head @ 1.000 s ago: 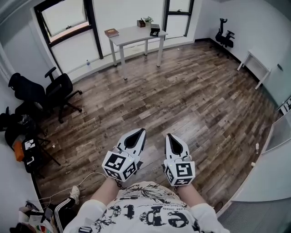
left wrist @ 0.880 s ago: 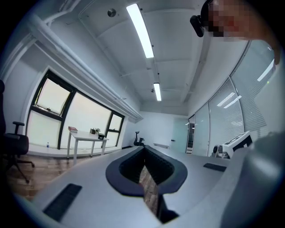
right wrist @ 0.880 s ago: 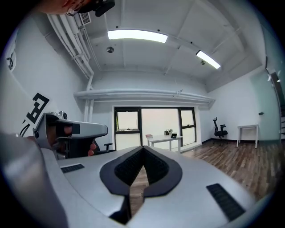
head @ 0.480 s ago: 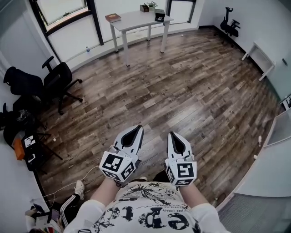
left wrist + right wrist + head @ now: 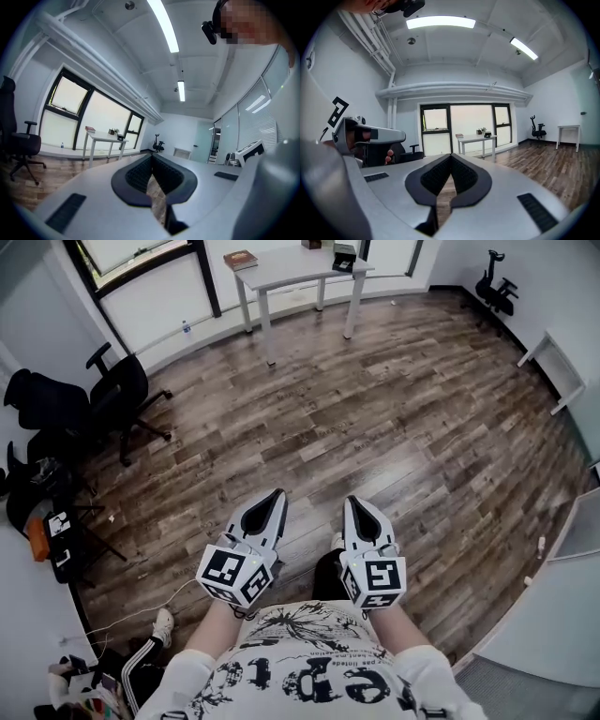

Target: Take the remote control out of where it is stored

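Note:
No remote control shows in any view. In the head view my left gripper (image 5: 273,498) and right gripper (image 5: 357,504) are held side by side at waist height over the wooden floor, both pointing ahead. Each has its jaws shut with nothing between them. The left gripper view shows my left gripper (image 5: 151,158) with its tips meeting, aimed at a far white table (image 5: 104,138). The right gripper view shows my right gripper (image 5: 451,158) also closed, facing the same white table (image 5: 478,138). On that table (image 5: 298,263) lie a book (image 5: 241,259) and small dark boxes (image 5: 344,256).
Black office chairs (image 5: 103,404) stand at the left wall, with bags and cables (image 5: 56,540) below them. A second white table (image 5: 562,367) and an exercise machine (image 5: 494,282) stand at the right. A glass partition (image 5: 562,596) runs along the lower right. Windows (image 5: 141,249) line the far wall.
The head view has tilted further down and the far table has slid toward the top edge as I walk forward. Both grippers stay shut and side by side.

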Demonstrator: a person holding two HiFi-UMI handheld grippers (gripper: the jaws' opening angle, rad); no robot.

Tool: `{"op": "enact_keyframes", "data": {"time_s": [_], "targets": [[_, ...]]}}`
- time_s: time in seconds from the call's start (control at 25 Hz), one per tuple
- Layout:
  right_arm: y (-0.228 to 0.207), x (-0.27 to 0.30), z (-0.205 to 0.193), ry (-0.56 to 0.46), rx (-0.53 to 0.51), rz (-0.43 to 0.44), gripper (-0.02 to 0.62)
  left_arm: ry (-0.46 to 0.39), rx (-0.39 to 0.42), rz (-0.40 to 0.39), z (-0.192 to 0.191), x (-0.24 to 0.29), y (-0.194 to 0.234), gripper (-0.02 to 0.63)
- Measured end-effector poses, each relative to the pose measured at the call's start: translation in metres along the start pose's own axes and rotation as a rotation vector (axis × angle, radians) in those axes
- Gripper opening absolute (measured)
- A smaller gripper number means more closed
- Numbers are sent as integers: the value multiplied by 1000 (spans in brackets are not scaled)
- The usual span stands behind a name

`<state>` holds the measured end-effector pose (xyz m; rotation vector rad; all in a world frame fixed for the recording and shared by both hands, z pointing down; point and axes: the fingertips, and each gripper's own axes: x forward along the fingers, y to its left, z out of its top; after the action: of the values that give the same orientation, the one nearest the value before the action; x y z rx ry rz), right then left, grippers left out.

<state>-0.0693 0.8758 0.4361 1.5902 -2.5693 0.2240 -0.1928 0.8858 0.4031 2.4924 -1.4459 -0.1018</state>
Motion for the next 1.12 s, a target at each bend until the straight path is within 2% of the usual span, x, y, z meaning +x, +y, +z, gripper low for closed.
{"op": "enact_keyframes", "data": {"time_s": [0.16,0.28,0.44,0.64,0.76,0.92,1.0,1.12], "targets": [[-61,56,25,-20,1,36,3,-11,7,36,17,78,8,11],[-118,96,51,-54,-15,49,3,-25,24,31,31,151,7,11],[-197,141,75,-88,-21,26,3,-29,51,-25,43,249,-3,11],[-283,164,78,-95,14,-18,3,-13,58,-98,41,330,-34,11],[-316,180,75,-76,33,-44,3,26,47,-105,36,369,-31,11],[-341,207,81,-71,118,-44,3,73,49,-108,34,415,-15,11],[-355,227,89,-91,119,-46,3,94,58,-118,31,445,-5,11],[-386,265,90,-84,126,-96,3,131,43,-161,25,501,12,11]]}}
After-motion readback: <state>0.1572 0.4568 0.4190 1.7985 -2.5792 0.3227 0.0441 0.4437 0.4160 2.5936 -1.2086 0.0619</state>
